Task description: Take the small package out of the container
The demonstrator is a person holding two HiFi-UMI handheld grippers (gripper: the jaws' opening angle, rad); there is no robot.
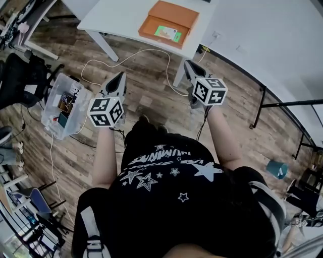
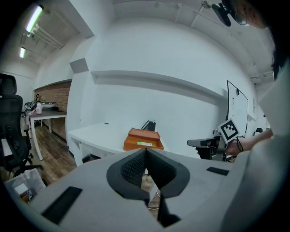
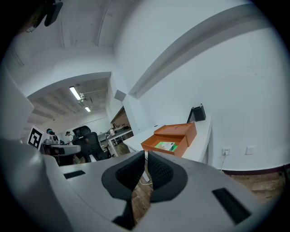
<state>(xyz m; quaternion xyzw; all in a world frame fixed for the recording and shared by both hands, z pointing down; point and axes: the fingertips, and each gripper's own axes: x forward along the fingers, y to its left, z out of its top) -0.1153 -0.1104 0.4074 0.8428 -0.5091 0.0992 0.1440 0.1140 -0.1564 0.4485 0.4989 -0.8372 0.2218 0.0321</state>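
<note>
An open orange box [image 1: 169,22] sits on the white table [image 1: 116,15], with a small green and white package [image 1: 167,33] lying inside it. I stand back from the table over the wood floor. My left gripper [image 1: 121,75] and right gripper [image 1: 187,63] are both held up in the air, pointing toward the table and well short of it. Neither holds anything. In the left gripper view the jaws are shut, with the box [image 2: 143,139] and package [image 2: 144,144] beyond them. In the right gripper view the jaws are also shut, and the box [image 3: 170,138] with its package [image 3: 166,146] lies ahead.
A clear plastic bin [image 1: 63,106] with small items stands on the floor at my left, beside a black office chair [image 1: 17,75]. White cables [image 1: 151,53] trail across the floor under the table. A black metal frame [image 1: 282,106] stands at the right.
</note>
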